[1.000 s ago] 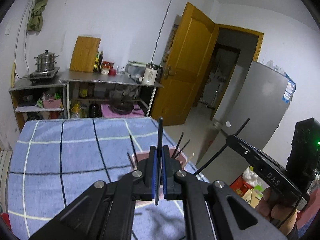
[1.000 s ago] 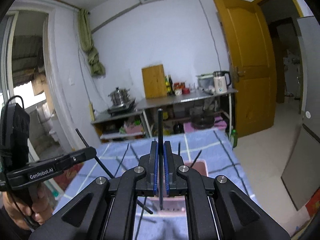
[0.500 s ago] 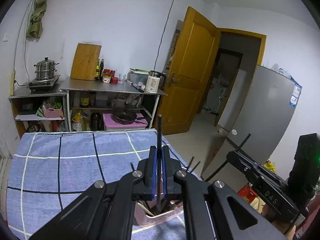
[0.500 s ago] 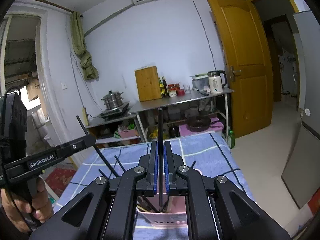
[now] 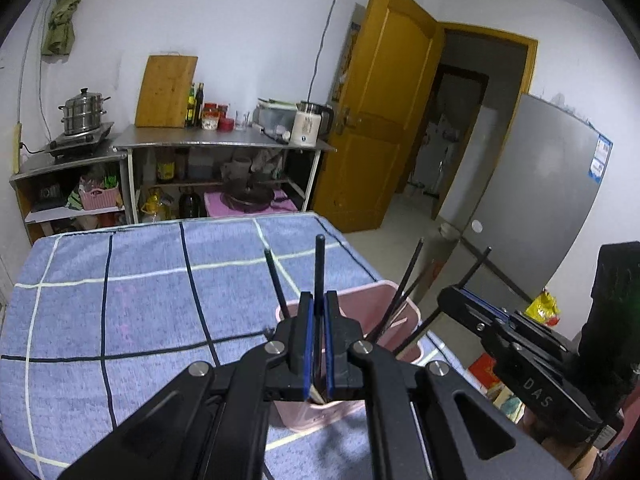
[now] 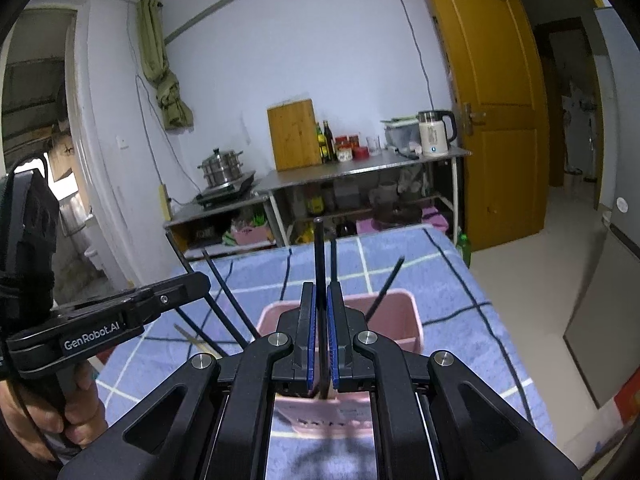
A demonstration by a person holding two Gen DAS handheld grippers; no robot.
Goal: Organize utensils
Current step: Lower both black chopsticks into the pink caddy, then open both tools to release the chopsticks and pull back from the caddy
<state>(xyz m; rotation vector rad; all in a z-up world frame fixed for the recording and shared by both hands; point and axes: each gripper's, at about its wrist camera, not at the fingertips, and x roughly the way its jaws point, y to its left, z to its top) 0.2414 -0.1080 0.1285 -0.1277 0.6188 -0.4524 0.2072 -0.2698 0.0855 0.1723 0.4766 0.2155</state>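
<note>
Blue checked cloth is covering the counter, crossed by black and pale lines. Pink plastic bin is sitting on it toward the right-hand edge in the left wrist view; open-topped, rectangular, thin-walled, with several black chopsticks leaning out of it at different angles and a pale wooden stick showing inside. In the right wrist view the same bin is lying straight ahead, just beyond the tong tips. Left tongs are pinching closed on one black chopstick: blue pads pressing both sides, stick standing near upright, its top rising clear above the tips and its lower end dropping between the pads toward the bin's near wall. Right tongs are likewise clamped tight on a second black chopstick, also near upright, lower end reaching down at the bin's near rim. Both tongs are tilting downward, hovering over the near side of the bin, side by side. Left tongs are showing from the side in the right wrist view, angling toward the bin, with a hand wrapping the black grip at lower left. Right tongs are showing in the left wrist view at the bin's right, a thin black stick poking past their tip. Loose chopsticks are lying on the cloth left of the bin.
</note>
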